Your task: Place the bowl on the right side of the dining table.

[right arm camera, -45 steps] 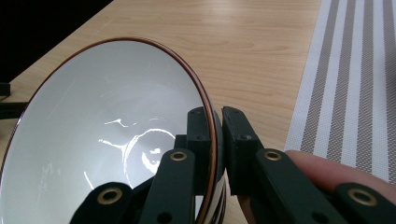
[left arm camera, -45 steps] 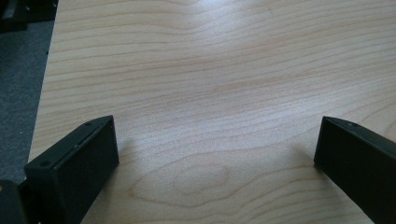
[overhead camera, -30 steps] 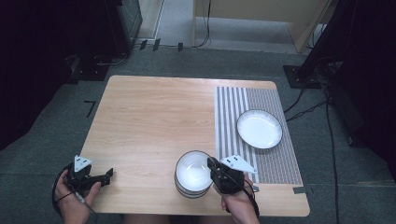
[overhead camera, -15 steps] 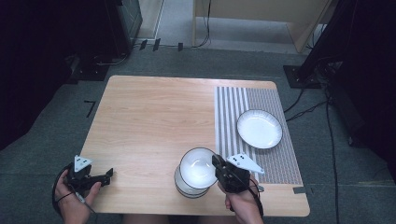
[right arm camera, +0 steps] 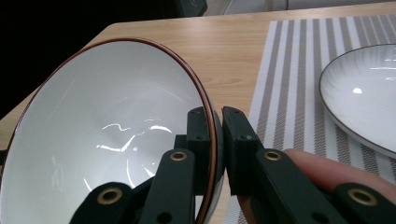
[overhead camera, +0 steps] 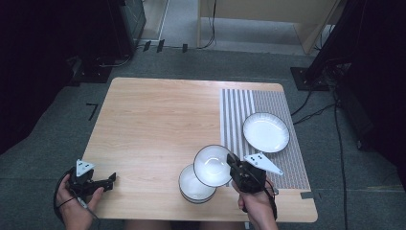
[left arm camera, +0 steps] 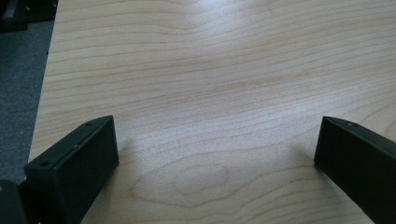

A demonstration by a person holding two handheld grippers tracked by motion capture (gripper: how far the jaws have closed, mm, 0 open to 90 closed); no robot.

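The right gripper [overhead camera: 231, 165] is clamped on the rim of a white bowl [overhead camera: 213, 165] with a thin dark edge, one jaw inside the rim and the other outside. In the right gripper view the bowl [right arm camera: 112, 135] is tilted, its open face turned toward the camera, and the two black jaws pinch its wall at the near-right side — a fingertip of the person's hand shows just behind them. In the high view the lifted bowl hangs above the near edge of the wooden table [overhead camera: 158, 120], partly over a second white bowl [overhead camera: 194, 189] that still sits on the wood below and to its left.

To the right lies a grey-and-white striped placemat [overhead camera: 239, 108], and on it rests a shallow white plate [overhead camera: 265, 132] with a dark rim, well apart from the held bowl. The same plate [right arm camera: 359, 93] appears at the right edge of the right gripper view, lying flat on the mat.

The left gripper [overhead camera: 103, 182] rests at the near-left corner of the table, held in the person's left hand [overhead camera: 74, 211]. In the left gripper view its jaws stand wide apart with bare wood grain between them — nothing is held there.
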